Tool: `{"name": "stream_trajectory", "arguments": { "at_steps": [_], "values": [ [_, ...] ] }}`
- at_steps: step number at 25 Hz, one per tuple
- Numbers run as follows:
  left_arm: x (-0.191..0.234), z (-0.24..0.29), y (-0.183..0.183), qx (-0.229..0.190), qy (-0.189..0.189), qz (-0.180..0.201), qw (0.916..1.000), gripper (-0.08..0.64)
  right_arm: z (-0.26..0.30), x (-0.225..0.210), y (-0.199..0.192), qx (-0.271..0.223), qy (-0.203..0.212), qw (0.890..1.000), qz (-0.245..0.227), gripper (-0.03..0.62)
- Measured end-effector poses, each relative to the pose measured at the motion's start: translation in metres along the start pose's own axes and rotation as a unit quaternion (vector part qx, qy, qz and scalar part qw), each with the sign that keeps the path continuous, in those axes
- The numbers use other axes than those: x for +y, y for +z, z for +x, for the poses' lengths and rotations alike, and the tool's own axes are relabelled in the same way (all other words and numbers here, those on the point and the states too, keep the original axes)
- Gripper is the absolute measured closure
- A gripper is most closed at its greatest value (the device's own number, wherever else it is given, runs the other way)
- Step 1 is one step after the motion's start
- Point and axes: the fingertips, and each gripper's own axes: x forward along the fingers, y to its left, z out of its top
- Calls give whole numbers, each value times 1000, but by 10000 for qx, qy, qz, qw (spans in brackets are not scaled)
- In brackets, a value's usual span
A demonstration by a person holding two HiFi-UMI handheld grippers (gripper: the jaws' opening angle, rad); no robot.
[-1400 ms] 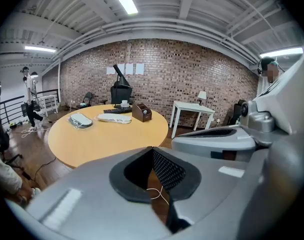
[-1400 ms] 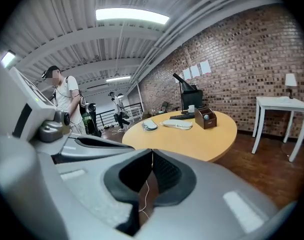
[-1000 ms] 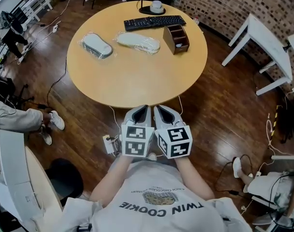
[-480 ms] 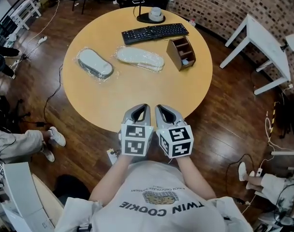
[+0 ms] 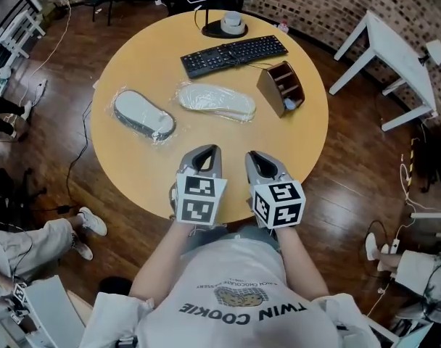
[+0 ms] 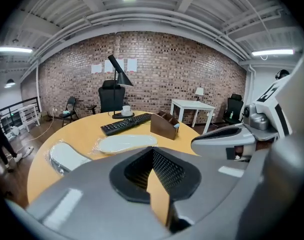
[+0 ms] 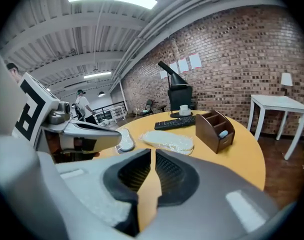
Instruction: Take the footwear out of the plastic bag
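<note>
Now that the left hand-held gripper (image 5: 206,154) and the right hand-held gripper (image 5: 258,159) have drawn apart from their side-by-side pose and advanced over the near edge of the counter (image 5: 133,172), the reach looks under way. The left one is clenched on nothing; the right one's jaws are opening, a thin slit with nothing between them. The grey bagged shoe (image 5: 142,114) lies far left and the pale bagged shoe (image 5: 217,101) just right of it, both still wrapped and well apart from either hand-held gripper
</note>
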Motion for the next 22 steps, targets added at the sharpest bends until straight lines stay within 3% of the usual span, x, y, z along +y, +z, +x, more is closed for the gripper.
{"name": "stream_trajectory", "arguments": {
  "at_steps": [14,22],
  "values": [
    [92,85,27,282,520,117,9982,555,85,-56,30,180,201,9993,270,539],
    [152,130,20,665,1009,376,9920,555,117,-97,11,515,415,9959,619,537]
  ]
}}
